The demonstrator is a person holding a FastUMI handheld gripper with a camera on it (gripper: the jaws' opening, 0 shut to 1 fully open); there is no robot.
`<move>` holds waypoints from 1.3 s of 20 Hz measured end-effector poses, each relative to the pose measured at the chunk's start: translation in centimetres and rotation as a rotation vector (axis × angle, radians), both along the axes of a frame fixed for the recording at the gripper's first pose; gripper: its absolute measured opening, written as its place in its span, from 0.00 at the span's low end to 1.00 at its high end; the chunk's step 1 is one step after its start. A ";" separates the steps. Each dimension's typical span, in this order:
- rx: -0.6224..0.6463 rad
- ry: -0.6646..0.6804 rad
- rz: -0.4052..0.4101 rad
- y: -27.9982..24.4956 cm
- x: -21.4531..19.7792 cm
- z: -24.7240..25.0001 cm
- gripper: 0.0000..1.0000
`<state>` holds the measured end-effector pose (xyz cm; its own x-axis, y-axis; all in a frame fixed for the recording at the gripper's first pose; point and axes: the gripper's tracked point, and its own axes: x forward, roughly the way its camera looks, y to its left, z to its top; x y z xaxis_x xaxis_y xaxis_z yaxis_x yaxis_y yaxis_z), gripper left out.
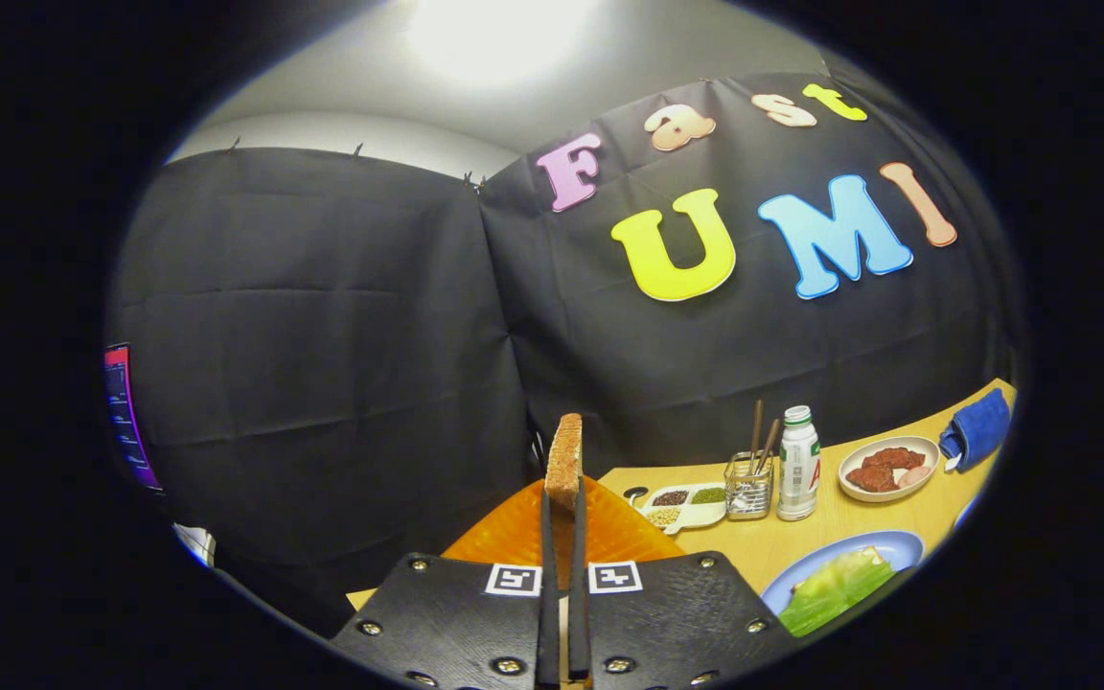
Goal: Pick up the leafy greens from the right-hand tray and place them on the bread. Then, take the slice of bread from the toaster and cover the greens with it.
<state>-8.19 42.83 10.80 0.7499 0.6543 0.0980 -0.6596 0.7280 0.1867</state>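
A brown slice of bread (564,462) stands on edge between my fingers, and my gripper (563,508) is shut on it, holding it up above the orange toaster (514,532). To the right of the fingers, low down, a blue plate (883,548) holds leafy greens (835,586) spread flat; whatever lies under the greens is hidden.
On the wooden table (830,522) beyond the plate stand a white divided dish of seeds (686,506), a glass holder with chopsticks (749,484), a white bottle (798,464), a bowl of red meat pieces (887,470) and a blue cloth (977,428).
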 end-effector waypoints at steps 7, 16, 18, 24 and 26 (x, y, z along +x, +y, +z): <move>-0.040 0.017 -0.139 -7.4 2.6 -1.6 0.04; -0.146 0.029 -0.399 -19.8 5.7 -5.0 0.04; -0.167 0.042 -0.440 -21.6 6.0 -6.1 0.04; -0.251 0.064 -0.507 -24.4 6.6 -9.4 0.04; -0.283 0.071 -0.512 -24.3 6.9 -10.4 0.04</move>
